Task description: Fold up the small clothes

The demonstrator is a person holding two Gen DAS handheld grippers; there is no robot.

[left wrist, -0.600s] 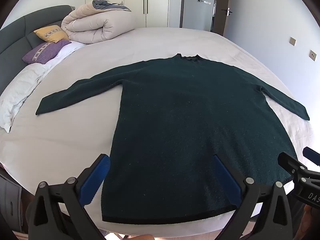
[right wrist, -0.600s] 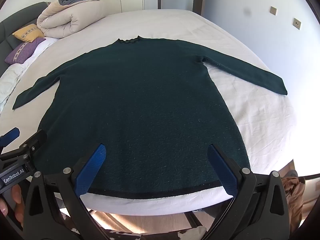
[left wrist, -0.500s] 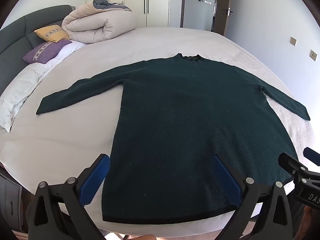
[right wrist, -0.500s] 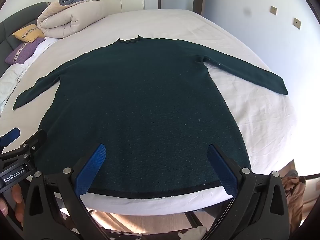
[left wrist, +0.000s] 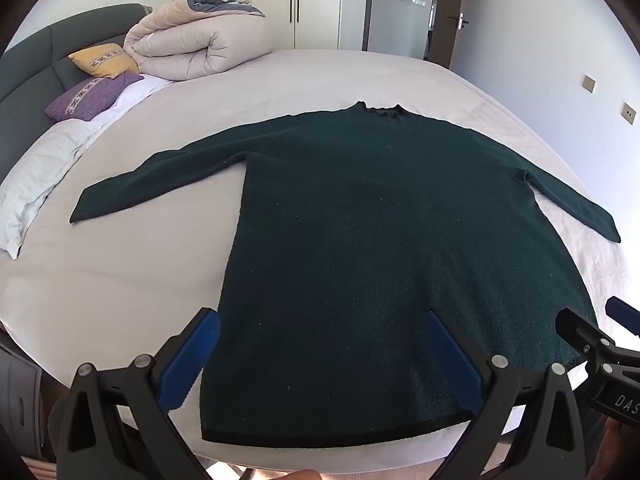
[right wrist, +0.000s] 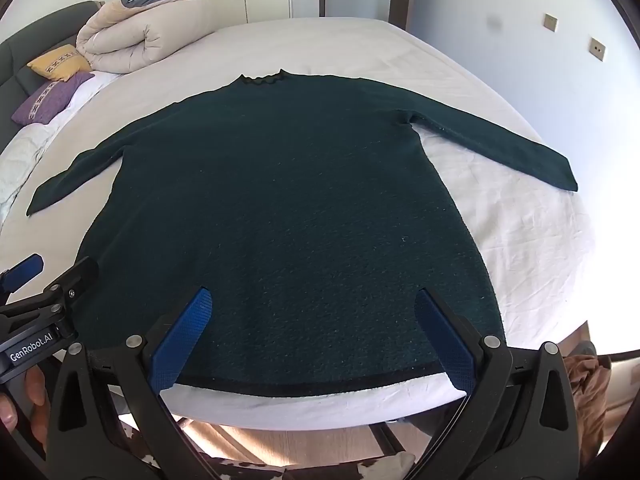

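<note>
Two grippers sit at the near edge of the scene, and both of yours stand spread as wide as they go with nothing between the blue pads. Your left gripper (left wrist: 320, 354) hangs over the bottom hem on the sweater's left half, its left pad (left wrist: 190, 360) just outside the garment's side edge and its right pad over the dark knit. Your right gripper (right wrist: 314, 334) hangs over the hem on the right half, both pads framing the black-trimmed bottom edge; neither gripper touches the fabric as far as you can see. From your right wrist view, part of your left gripper and the hand (right wrist: 24, 400) that holds it show at the lower left; from your left wrist view, the tip of your right gripper shows at the lower right. The dark green sweater (left wrist: 380, 260) lies flat on the white bed sheet (left wrist: 100, 280), hem towards you, collar away from you, and both sleeves stretched out sideways and angled slightly down. The left sleeve (left wrist: 160, 176) ends on open sheet; the right sleeve (right wrist: 500, 148) ends close to the bed's right side. Beyond the collar, at the far left, lie a purple cushion (left wrist: 92, 94), a yellow cushion (left wrist: 106, 60) and a rolled beige duvet (left wrist: 196, 48) against the grey headboard (left wrist: 28, 68). White wardrobe doors (left wrist: 256, 0) and a door stand behind the bed.
</note>
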